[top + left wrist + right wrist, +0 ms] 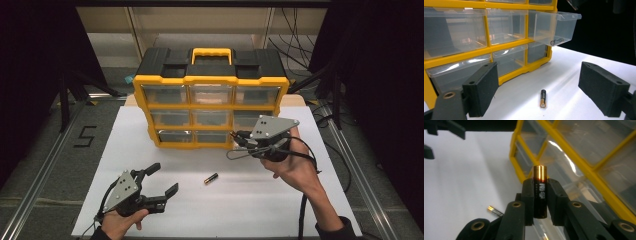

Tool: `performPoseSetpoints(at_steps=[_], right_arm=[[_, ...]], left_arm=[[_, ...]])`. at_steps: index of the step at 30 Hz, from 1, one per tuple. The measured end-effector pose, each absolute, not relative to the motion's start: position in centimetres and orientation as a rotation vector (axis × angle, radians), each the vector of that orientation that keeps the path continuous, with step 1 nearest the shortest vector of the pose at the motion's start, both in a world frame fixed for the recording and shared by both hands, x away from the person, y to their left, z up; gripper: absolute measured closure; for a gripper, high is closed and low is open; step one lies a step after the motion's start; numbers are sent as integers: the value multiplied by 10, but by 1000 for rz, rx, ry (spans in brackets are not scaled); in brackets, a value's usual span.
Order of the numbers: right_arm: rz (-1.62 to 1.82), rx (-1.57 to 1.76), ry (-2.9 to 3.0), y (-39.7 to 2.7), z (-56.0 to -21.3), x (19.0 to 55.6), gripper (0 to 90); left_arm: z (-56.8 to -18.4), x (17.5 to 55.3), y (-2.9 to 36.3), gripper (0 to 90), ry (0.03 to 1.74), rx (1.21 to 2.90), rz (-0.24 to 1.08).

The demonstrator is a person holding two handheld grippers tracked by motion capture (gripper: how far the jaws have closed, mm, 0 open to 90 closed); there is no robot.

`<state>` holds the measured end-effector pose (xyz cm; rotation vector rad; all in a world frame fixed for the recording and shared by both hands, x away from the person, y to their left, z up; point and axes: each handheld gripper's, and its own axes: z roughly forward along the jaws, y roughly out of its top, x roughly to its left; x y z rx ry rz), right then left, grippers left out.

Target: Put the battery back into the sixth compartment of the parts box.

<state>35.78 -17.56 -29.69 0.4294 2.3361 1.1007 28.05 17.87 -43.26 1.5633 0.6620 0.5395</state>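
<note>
- Right hand-held gripper [540, 195] clamped on a black-and-gold battery [540, 192], held upright between the pads, gold end up, just in front of the yellow drawer cabinet [210, 82].
- Left hand-held gripper [162, 177] has jaws wide apart, nothing between them, well in front of the cabinet.
- Second battery [211, 178] lies on the white counter [260, 205], in front of the cabinet.
- One clear drawer [556, 27] of the cabinet stands pulled out.
</note>
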Motion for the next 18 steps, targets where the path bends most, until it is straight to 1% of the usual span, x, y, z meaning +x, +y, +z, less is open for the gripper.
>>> performPoseSetpoints(at_steps=[12,18], right_arm=[[1138,591,2253,-205,-299,376,767],[1137,640,2253,-211,-303,383,767]], left_arm=[[-433,281,179,157,657,1562,542],[-433,282,179,156,655,1560,543]])
